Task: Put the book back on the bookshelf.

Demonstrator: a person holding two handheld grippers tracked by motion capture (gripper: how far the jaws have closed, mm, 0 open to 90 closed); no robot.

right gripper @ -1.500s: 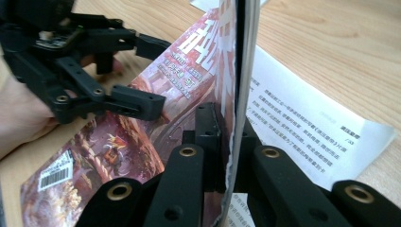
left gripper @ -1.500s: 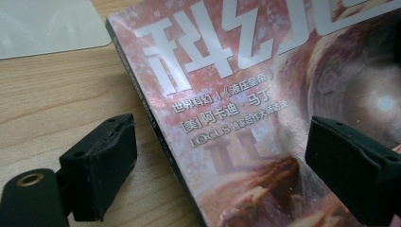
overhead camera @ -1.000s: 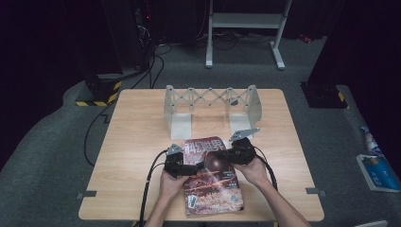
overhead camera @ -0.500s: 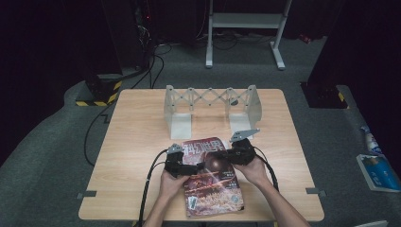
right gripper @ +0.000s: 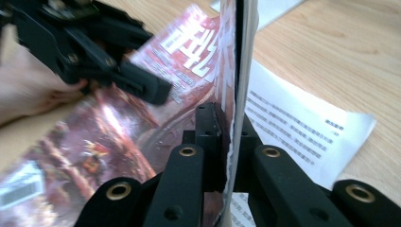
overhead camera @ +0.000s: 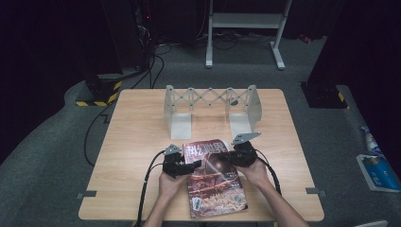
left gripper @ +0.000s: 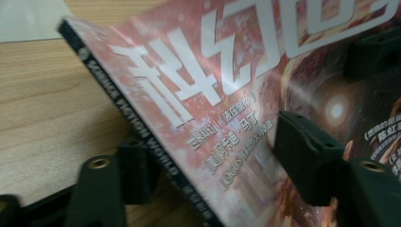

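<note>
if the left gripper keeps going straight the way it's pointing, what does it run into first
Probably the magazine: its spine edge already sits between the left gripper jaws, which have just been closing. Beyond it, the right gripper faces it from the other edge; depth is hard to judge.

Place: a lab or recording studio, dark all round, one lit work spot.
Floor: grey carpet (overhead camera: pixel 56 156), with a black-and-yellow hazard strip (overhead camera: pixel 97 101) at the far left.
Cables: black leads (overhead camera: pixel 151 71) snaking across the floor toward dark equipment at the back.
Furniture: plain wooden table (overhead camera: pixel 137 137) in the middle, a white metal stand (overhead camera: pixel 246 21) behind it.
Table gear: a grey expanding rack (overhead camera: pixel 213 101).
</note>
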